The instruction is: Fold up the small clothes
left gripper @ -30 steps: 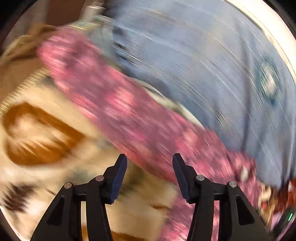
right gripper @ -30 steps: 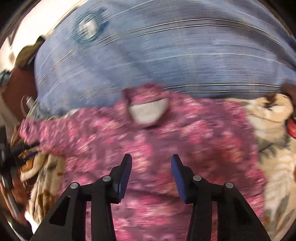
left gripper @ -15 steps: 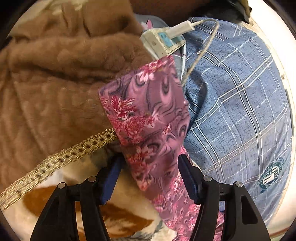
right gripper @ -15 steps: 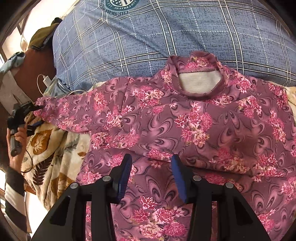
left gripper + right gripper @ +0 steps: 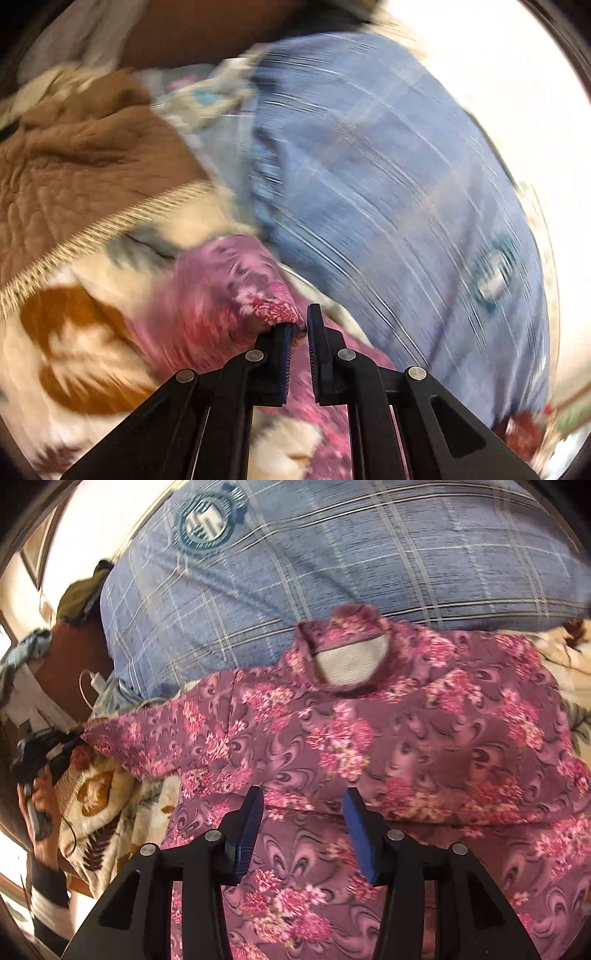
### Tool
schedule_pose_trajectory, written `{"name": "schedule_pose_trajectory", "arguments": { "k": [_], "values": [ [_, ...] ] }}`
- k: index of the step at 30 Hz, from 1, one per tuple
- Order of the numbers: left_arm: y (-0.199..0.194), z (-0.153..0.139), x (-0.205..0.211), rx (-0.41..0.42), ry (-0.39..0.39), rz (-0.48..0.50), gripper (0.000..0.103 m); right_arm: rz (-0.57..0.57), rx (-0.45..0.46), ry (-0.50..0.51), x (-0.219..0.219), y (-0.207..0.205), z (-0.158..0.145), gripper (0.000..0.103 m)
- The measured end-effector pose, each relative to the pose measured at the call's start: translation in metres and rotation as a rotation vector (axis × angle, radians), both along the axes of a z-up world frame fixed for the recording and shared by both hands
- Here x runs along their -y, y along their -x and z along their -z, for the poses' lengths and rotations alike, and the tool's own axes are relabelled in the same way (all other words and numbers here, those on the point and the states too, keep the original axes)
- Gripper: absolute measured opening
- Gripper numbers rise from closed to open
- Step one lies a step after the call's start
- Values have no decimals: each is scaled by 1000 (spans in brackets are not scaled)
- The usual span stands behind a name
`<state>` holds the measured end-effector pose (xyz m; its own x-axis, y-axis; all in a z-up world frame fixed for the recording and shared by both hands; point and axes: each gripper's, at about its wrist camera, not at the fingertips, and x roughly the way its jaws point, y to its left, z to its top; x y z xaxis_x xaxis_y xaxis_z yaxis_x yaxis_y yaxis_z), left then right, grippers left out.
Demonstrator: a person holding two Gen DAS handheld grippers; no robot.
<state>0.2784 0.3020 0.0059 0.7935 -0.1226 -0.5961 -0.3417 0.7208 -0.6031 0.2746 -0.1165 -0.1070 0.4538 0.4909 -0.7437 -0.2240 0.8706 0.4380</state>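
Observation:
A small pink floral top lies spread on a bed, neck opening toward the blue checked pillow. Its left sleeve stretches out to the left. My left gripper is shut on the end of that sleeve, which bunches up in front of the jaws; the left wrist view is motion-blurred. It also shows in the right wrist view, at the sleeve's tip. My right gripper is open and empty, hovering over the middle of the top.
A cream leaf-print blanket lies under the top. A brown fuzzy blanket is bunched at the left. A white charger and cable lie by the pillow's left end. The blue pillow fills the far side.
My left gripper has closed on the sleeve end and is moving with it, lifting the cloth. My right gripper stays open, shifted slightly nearer over the top.

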Motion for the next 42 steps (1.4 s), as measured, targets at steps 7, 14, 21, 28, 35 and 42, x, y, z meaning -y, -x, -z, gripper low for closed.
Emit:
{"name": "schedule_pose_trajectory", "arguments": {
  "k": [7,14,21,28,35,42],
  "values": [
    [-11,-26,132,2,-126,202,8,74,16,-46,47,16,-8,48],
    [-65,-7,251,-39,-159,370,8,171,21,-46,109,28,-7,48],
    [-116,63,365,-218,-194,547,8,257,-27,-75,157,28,7,48],
    [-145,98,405,-336,-195,645,40,283,-52,-83,170,27,16,50],
    [-103,54,338,-210,-150,650,61,268,-46,-110,155,18,12,53],
    [-103,90,190,-229,117,314,73,100,1,-116,76,-4,-2,63]
  ]
}}
